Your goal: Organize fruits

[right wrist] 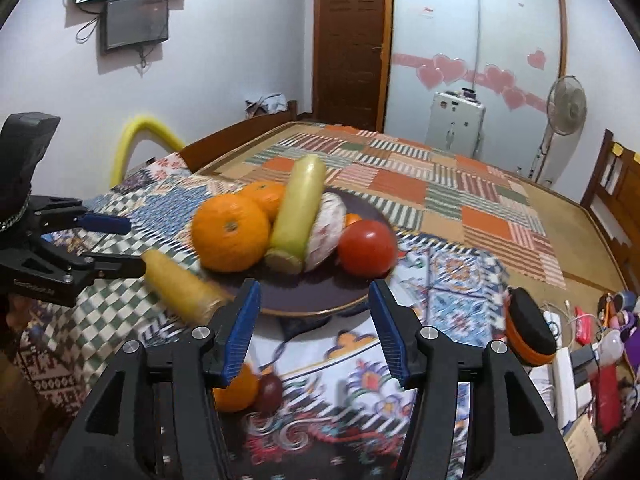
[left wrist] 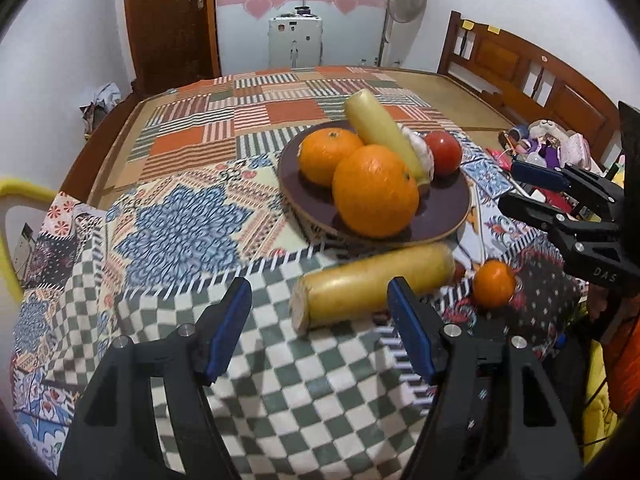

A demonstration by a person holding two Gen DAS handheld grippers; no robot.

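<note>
Patchwork cloth (left wrist: 180, 224) covers the bed where you are working, checked green and white nearest your grippers. On it stands a dark plate (left wrist: 448, 216) holding two oranges (left wrist: 374, 196), an upright pale yellow-green gourd (left wrist: 380, 128), a red tomato (left wrist: 442, 152) and a whitish mesh-wrapped fruit (right wrist: 326, 228) between gourd and tomato. Just in front of the plate a second yellow gourd (left wrist: 372, 284) lies on its side, with a small orange (left wrist: 494, 283) near its right end and a dark round fruit (right wrist: 268, 392) touching that orange. Your left gripper (left wrist: 318, 332) is spread wide and holds nothing, its right finger overlapping the lying gourd. Your right gripper (right wrist: 314, 332) also stands empty and parted, above the small orange. A pedestal fan (right wrist: 564, 108) stands by the far wall.
</note>
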